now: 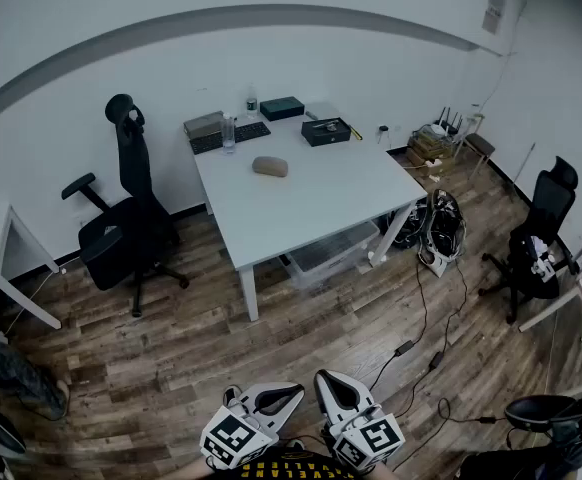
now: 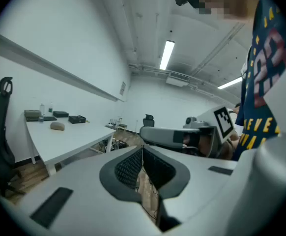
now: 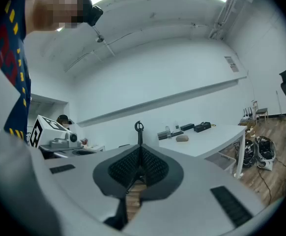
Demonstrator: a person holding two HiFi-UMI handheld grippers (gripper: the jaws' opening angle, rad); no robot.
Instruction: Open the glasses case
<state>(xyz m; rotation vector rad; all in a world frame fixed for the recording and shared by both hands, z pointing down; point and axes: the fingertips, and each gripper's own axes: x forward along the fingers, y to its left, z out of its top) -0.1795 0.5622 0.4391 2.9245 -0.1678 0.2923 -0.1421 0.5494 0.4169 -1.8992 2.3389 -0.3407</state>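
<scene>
STEP: approach, not yet begun; I stand well apart from the white rectangular counter (image 1: 301,208) | CASE: tan oblong glasses case (image 1: 270,166) lies on it, looking shut | CLAWS: left claw (image 1: 276,398) and right claw (image 1: 339,393) both pressed together, empty | NEXT: I judge I must close in, part the claws, steady the base and lift the lid | TEXT: wall notice (image 1: 494,8) too small to read; yellow print on the dark shirt (image 2: 261,82) cut off

Your white table (image 1: 311,208), upper centre, carries a tan glasses case (image 1: 270,166), a keyboard (image 1: 233,137), a dark green box (image 1: 282,107) and a black box (image 1: 326,131).
</scene>
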